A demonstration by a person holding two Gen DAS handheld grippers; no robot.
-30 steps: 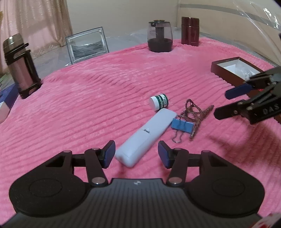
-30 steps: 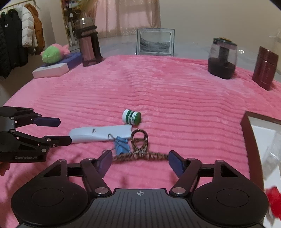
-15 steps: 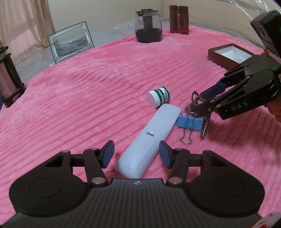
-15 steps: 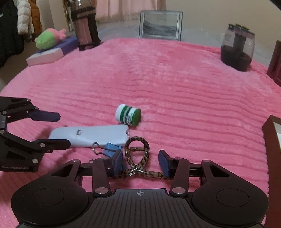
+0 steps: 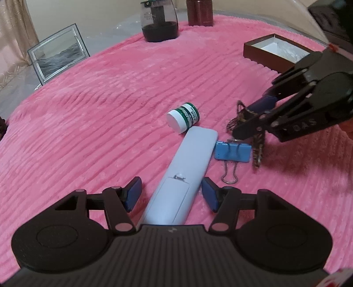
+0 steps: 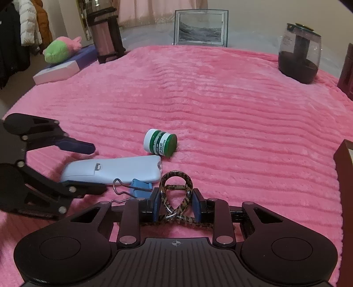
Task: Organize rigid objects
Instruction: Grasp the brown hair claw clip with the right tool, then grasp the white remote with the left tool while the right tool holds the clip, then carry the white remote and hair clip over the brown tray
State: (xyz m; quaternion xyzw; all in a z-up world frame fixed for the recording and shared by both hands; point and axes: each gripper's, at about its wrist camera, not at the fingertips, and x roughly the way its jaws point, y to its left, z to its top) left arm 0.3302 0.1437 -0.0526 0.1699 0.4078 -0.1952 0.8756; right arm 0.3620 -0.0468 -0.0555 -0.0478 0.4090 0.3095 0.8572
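A pale blue remote [image 5: 187,165] lies on the pink blanket, its near end between the pads of my left gripper [image 5: 171,194]. The jaws are opening and the pads stand clear of it. Touching the remote's far end lies a green and white salve jar [image 5: 183,120] on its side. A blue binder clip [image 5: 232,152] rests beside the remote. My right gripper [image 6: 175,205] is shut on a leopard-patterned hair clip [image 6: 176,189], whose loop sticks out past the pads. The right wrist view also shows the left gripper [image 6: 94,168] astride the remote [image 6: 114,170].
An open brown box [image 5: 262,51] with white lining sits at the right. At the blanket's far edge stand a dark glass jar [image 5: 158,22], a brown canister [image 5: 199,12] and a picture frame [image 5: 58,55]. A thermos [image 6: 106,35] and plush toy [image 6: 61,49] are far left.
My right gripper came down and shut on the hair clip. My left gripper slid forward so the remote's near end now lies between its slightly wider jaws.
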